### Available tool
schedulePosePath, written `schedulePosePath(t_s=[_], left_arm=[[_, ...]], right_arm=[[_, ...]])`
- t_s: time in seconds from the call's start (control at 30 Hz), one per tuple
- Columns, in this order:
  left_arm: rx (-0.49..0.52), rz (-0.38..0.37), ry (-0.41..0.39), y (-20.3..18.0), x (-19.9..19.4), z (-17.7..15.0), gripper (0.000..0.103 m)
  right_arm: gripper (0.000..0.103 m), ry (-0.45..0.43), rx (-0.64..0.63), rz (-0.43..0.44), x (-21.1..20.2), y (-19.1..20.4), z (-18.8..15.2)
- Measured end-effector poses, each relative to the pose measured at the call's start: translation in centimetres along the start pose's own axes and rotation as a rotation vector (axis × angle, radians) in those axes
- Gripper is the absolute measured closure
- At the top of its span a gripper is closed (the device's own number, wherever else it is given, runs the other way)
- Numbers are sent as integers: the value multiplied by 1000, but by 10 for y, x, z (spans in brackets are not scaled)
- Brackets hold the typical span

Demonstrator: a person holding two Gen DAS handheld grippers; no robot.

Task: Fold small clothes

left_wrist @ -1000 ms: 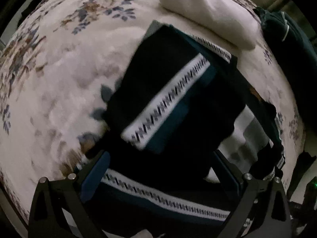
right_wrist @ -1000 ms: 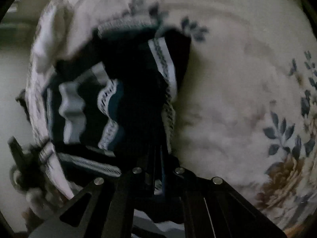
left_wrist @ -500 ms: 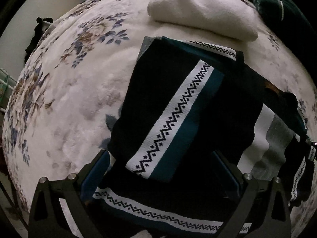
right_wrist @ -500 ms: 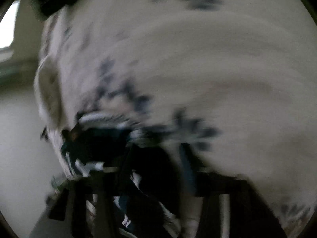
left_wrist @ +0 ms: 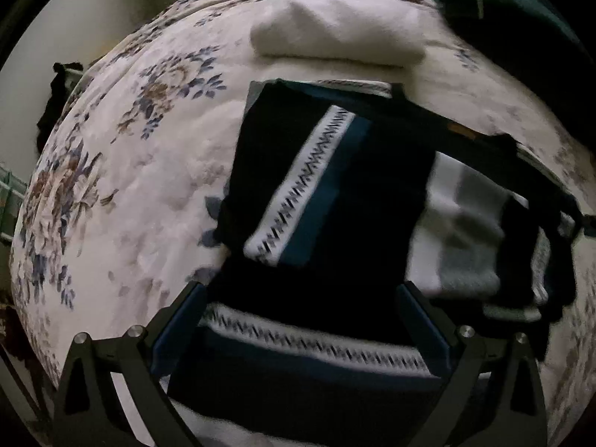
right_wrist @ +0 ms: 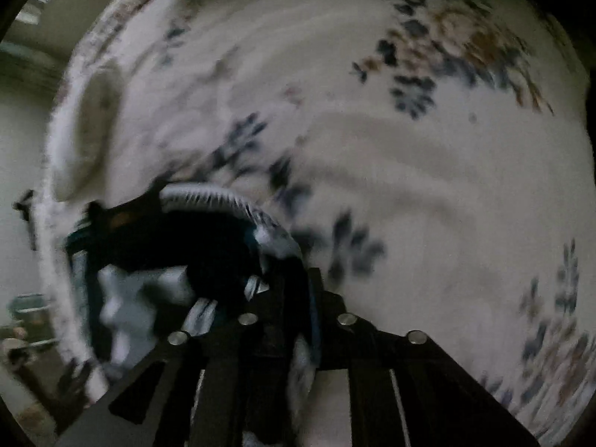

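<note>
In the left wrist view, the dark sweater [left_wrist: 327,193] lies folded in the middle of the frame on a white blanket [left_wrist: 149,171] with a flower pattern. A white band with a zigzag and a teal stripe runs across its top layer, and a white and grey part shows at the right. The left gripper [left_wrist: 301,298] is at the bottom of the frame with its two fingers spread wide; the sweater is seen between them, but the pads do not press on it. A folded white cloth [left_wrist: 335,37] lies above the sweater, in the upper middle, and a dark green garment [left_wrist: 503,11] is in the upper right corner.

In the right wrist view, which is blurred, the sweater [right_wrist: 178,246] is in the lower left. The right gripper [right_wrist: 294,290] is at the bottom centre and its jaws are opening, with only a narrow gap; whether cloth is still between them cannot be told.
</note>
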State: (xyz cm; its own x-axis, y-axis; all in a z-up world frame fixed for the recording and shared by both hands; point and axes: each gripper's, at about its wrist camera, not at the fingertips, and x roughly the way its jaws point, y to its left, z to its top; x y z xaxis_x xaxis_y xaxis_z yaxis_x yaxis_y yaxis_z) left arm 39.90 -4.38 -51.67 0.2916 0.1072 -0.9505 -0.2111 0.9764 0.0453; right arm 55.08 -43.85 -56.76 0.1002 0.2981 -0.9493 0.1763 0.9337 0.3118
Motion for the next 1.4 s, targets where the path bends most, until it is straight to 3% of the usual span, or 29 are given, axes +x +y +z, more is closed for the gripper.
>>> schedulePosePath(t_s=[0.03, 0.07, 0.23, 0.37, 0.47, 0.53, 0.77, 0.9, 0.93, 0.97, 1.0, 1.03, 1.07, 1.1, 1.2, 1.33, 1.37, 1.4], left_arm=[[7, -11, 2, -2, -6, -4, 0], [14, -21, 8, -4, -14, -11, 0], [55, -94, 70, -27, -47, -59, 0], [124, -104, 124, -63, -62, -107, 0], [183, -126, 193, -101, -68, -151, 0], [215, -144, 237, -132, -70, -185, 0], [308, -116, 400, -246, -48, -312, 0], [396, 6, 411, -282, -15, -349, 3], [398, 11, 391, -283, -14, -350, 8], [393, 1, 361, -283, -16, -350, 23], [390, -11, 331, -282, -21, -349, 49], [396, -19, 298, -281, -28, -347, 65], [412, -7, 267, -281, -35, -346, 90], [419, -5, 254, -279, -39, -345, 96], [415, -35, 244, -272, -51, -342, 98], [472, -25, 221, -279, -66, -347, 98], [475, -29, 211, -281, -72, -348, 98], [472, -35, 201, -282, -79, -348, 98]], right_arm=[[68, 1, 7, -2, -12, -3, -16], [64, 10, 15, -19, -28, -10, -38], [64, 47, 65, -89, -103, -49, -148], [64, 72, 105, -70, -146, -79, -221], [64, 82, 122, -72, -154, -103, -250], [64, 93, 106, -68, -148, -116, -252], [64, 220, -3, -22, -81, -163, -199], [64, 256, -69, 7, -57, -177, -171], [64, 261, -69, 33, -53, -179, -162], [64, 268, -58, 82, -47, -180, -147], [63, 270, -50, 124, -43, -180, -134], [55, 265, -38, 183, -38, -179, -113], [43, 256, -29, 225, -35, -177, -95], [39, 238, -20, 270, -30, -173, -73], [37, 215, 5, 352, -9, -161, -15], [38, 298, 79, 418, 44, -134, 39], [51, 323, 74, 427, 58, -123, 44], [73, 336, 50, 412, 67, -111, 45]])
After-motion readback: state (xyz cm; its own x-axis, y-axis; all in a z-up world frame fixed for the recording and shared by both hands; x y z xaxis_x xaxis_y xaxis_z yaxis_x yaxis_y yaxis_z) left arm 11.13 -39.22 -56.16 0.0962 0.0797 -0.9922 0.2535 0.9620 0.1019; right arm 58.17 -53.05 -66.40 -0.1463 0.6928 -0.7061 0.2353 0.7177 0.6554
